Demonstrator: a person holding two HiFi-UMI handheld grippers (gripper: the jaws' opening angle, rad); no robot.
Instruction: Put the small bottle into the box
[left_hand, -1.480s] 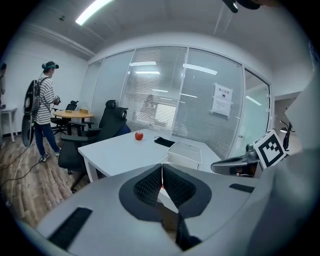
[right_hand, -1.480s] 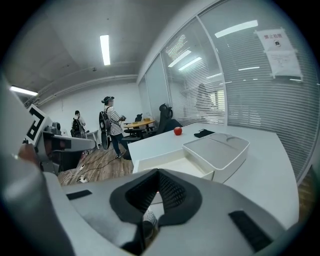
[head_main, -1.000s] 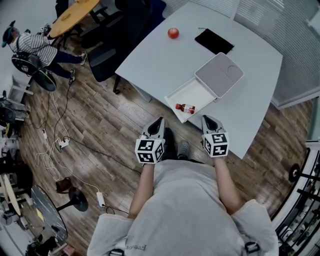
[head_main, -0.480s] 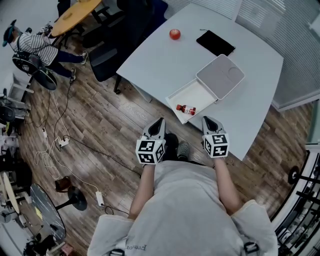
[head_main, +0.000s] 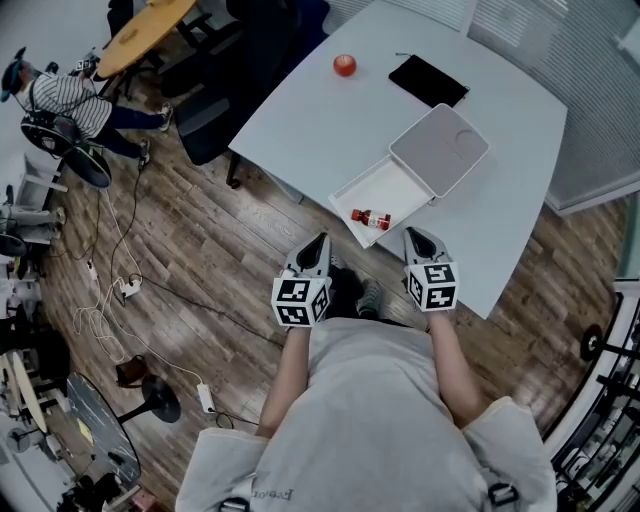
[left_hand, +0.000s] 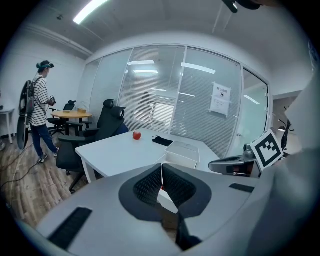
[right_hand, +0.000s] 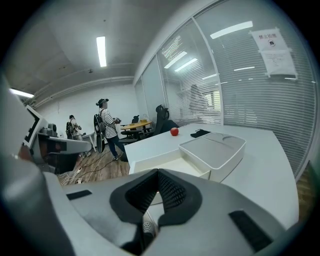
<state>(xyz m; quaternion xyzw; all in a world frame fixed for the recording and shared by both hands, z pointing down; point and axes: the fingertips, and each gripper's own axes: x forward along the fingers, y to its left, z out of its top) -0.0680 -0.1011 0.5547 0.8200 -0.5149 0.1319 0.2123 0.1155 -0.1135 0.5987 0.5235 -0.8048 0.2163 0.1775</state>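
Observation:
The small bottle (head_main: 371, 217), clear with a red cap and red label, lies on its side inside the open white box tray (head_main: 392, 183) on the pale table (head_main: 320, 120). The box's grey-white lid (head_main: 438, 150) rests against the tray's far end. My left gripper (head_main: 319, 241) hovers off the table's near edge, over the floor, jaws shut and empty. My right gripper (head_main: 412, 235) hangs over the table's near edge, just right of the tray, shut with nothing in it. The tray (right_hand: 167, 162) and lid (right_hand: 214, 148) show ahead in the right gripper view.
A red apple (head_main: 345, 66) and a flat black case (head_main: 428, 81) lie at the table's far side. Office chairs (head_main: 215, 110) stand to the table's left. A person in a striped shirt (head_main: 65, 92) stands far left. Cables (head_main: 120, 290) run across the wooden floor.
Both grippers and the bottle stay where they were. Only the head view drifts slightly.

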